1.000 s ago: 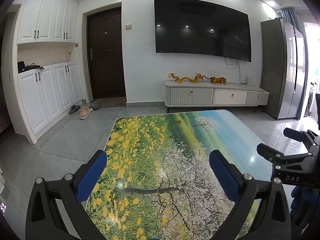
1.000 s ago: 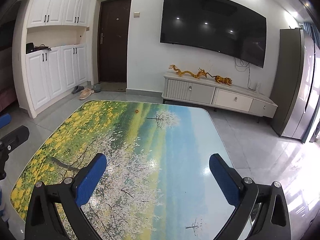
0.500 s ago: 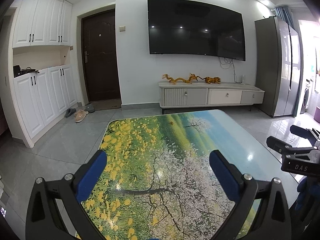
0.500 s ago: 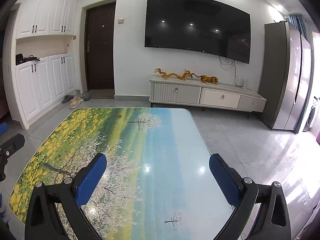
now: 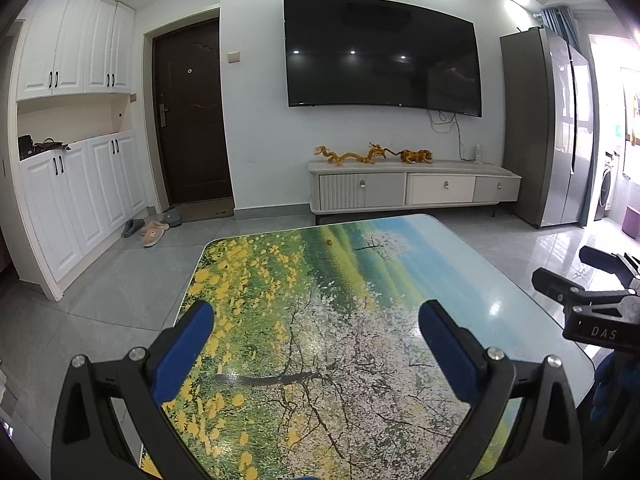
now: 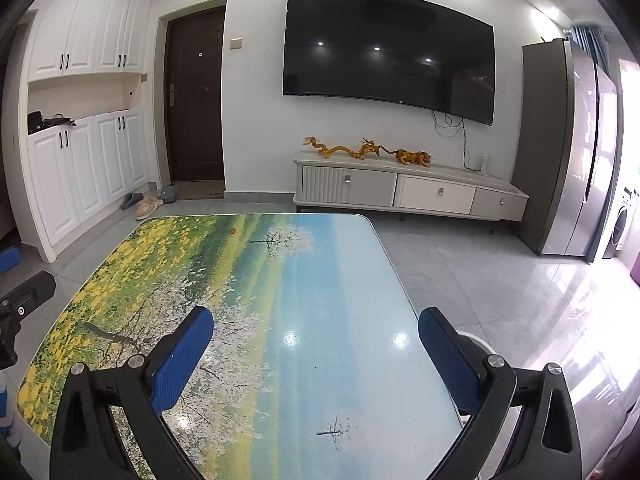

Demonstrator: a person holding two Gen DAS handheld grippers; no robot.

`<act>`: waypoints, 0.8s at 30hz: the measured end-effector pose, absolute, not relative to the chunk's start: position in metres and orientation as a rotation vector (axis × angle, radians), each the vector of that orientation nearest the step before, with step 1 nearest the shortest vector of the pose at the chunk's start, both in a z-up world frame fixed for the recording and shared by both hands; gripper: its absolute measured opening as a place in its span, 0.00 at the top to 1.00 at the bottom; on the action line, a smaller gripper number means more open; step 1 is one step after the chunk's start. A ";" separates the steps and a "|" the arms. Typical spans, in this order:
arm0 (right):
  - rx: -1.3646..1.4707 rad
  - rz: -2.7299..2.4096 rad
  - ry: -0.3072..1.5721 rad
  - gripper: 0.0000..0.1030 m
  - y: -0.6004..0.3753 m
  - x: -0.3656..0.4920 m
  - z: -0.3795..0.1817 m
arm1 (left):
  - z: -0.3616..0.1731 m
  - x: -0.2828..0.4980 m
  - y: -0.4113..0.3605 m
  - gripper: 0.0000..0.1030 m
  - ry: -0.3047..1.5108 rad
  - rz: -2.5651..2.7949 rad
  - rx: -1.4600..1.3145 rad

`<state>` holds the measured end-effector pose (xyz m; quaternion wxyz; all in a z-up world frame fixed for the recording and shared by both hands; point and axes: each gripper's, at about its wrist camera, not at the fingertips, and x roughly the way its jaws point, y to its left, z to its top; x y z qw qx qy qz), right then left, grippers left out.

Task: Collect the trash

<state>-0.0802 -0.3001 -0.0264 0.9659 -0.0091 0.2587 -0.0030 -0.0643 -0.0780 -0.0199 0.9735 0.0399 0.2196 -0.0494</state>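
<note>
Both blue-padded black tools, left tool and right tool, hovered spread and empty over the glossy landscape-printed desk, a small orange scrap lying near its far edge.

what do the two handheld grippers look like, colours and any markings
Both look alike: the left gripper and the right gripper have black angular frames with silver bolt heads and two fingers faced with textured blue pads. In the left wrist view the right gripper's black side shows white letters "DAS". No cables or sleeves are visible.
</note>
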 end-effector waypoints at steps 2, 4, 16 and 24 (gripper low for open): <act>-0.011 -0.012 0.516 0.00 -0.302 -0.084 -0.025 | -0.020 -0.068 -0.081 0.00 0.438 -0.106 0.091; -0.004 -0.013 0.510 0.00 -0.303 -0.088 -0.024 | -0.020 -0.071 -0.082 0.00 0.436 -0.111 0.096; -0.022 0.007 0.504 0.00 -0.303 -0.089 -0.021 | -0.012 -0.074 -0.091 0.00 0.418 -0.102 0.107; 0.000 -0.015 0.524 0.00 -0.316 -0.090 -0.030 | -0.020 -0.066 -0.103 0.00 0.443 -0.123 0.126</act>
